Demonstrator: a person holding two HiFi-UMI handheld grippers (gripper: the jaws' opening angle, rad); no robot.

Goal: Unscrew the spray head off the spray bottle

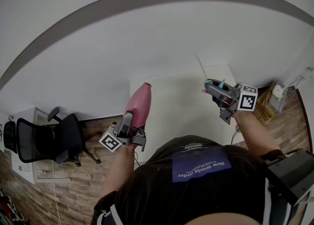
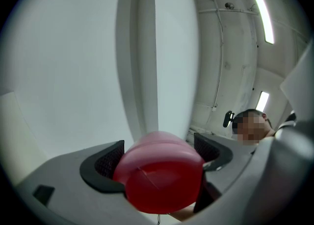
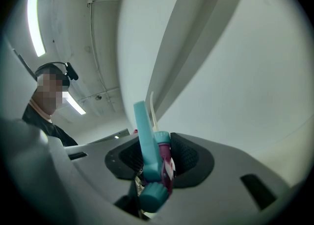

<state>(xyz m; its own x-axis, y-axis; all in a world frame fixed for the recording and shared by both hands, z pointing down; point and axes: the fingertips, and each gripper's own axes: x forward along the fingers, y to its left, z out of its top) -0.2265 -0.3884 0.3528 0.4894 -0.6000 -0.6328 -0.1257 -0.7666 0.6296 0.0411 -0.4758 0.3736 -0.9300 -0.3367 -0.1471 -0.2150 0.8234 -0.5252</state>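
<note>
Spray head (image 3: 147,162), clamped in my right gripper (image 3: 159,158), is well apart from the bottle (image 2: 162,180) clamped in my left gripper (image 2: 157,158); I would keep the bottle's mouth up and the tube (image 3: 153,109) clear.

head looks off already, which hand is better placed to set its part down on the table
Right, probably. The right gripper holds the spray head over the white table, well inside its edges; the left gripper holds the pink bottle right at the table's left edge.
</note>
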